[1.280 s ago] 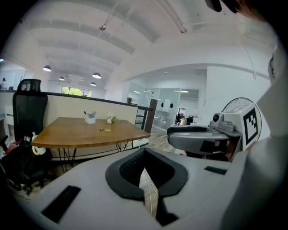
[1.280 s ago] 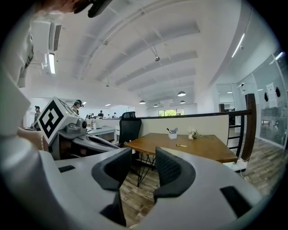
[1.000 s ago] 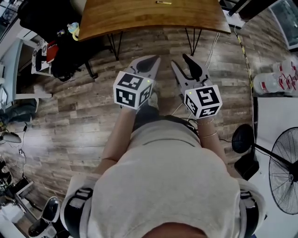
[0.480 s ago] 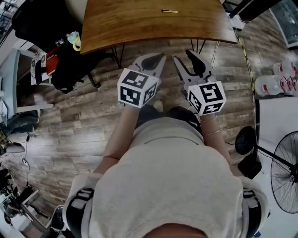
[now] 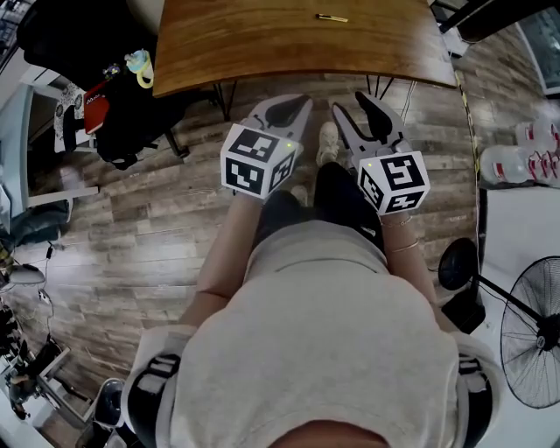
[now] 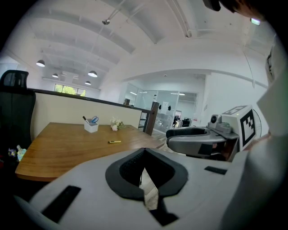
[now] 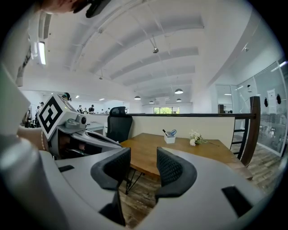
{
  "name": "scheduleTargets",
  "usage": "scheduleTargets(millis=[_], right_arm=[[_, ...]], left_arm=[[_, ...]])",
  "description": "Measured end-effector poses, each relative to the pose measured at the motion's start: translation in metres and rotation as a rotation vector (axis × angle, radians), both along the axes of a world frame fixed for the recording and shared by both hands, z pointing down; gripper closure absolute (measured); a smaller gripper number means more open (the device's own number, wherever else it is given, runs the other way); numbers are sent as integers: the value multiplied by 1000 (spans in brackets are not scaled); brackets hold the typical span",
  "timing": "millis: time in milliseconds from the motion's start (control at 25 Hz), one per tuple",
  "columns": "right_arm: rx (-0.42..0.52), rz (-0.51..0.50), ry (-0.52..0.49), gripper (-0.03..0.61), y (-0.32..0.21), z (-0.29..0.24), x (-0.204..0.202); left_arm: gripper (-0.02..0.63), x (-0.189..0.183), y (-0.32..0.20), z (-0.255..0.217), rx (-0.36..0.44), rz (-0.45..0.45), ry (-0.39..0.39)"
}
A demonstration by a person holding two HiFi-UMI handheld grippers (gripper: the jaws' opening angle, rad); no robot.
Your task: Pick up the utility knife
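The utility knife (image 5: 332, 17) lies flat on the wooden desk (image 5: 262, 52), a thin yellow sliver at the top of the head view, well apart from both tools. In the left gripper view it shows left of centre, in front of a white cup (image 6: 91, 127) of pens and a sprig of flowers (image 6: 117, 125).

Both tools hang over the plank floor (image 5: 149, 201) short of the desk's near edge. The left gripper (image 5: 284, 109) has its fingers (image 6: 128, 168) pressed together at the tips with nothing between them. The right gripper (image 5: 360, 109) has its fingers (image 7: 114, 168) spread, and the gap between them is empty.

The reach has hardly begun, and the risks probably lie in the grasp itself. The knife is slim and sits low on smooth wood, so fingers that come down too steep may strike the desk or skid the knife away before they close. A pinch near one end could let it swing or slip. I cannot tell whether the blade is out.
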State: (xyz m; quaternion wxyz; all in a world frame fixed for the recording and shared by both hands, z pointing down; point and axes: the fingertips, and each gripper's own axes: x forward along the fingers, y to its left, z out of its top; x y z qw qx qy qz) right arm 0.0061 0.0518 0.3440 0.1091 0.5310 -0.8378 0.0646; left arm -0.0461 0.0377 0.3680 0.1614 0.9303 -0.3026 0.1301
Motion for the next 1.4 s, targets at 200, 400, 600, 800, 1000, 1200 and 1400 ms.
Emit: scheduleTargets(millis=[200,400,600,800,1000,1200,1400], right_arm=[[-5,-33,-5,403,-26,4,-5],[1,-73,-17,403,-58,5,-10],[-6,-93,-28,403,-94,11,4],[-11,-121,-31,403,-143,12,24],[-6,-169,-36,403,-198,4,45],[-8,-222,-44,404,-254,3,62],[-9,-275,-52,405,-290,8,72]], left_arm=[[601,-7,-17,6,-17,-44,-1],[601,-8,-42,16,-47,-80,-2],[601,7,-76,20,-52,-96,-12],[601,28,-122,21,-56,-114,-20],[601,54,-177,12,-47,-141,-26],[601,72,-228,11,-48,-187,-34],[601,82,-261,19,-57,-237,-43]])
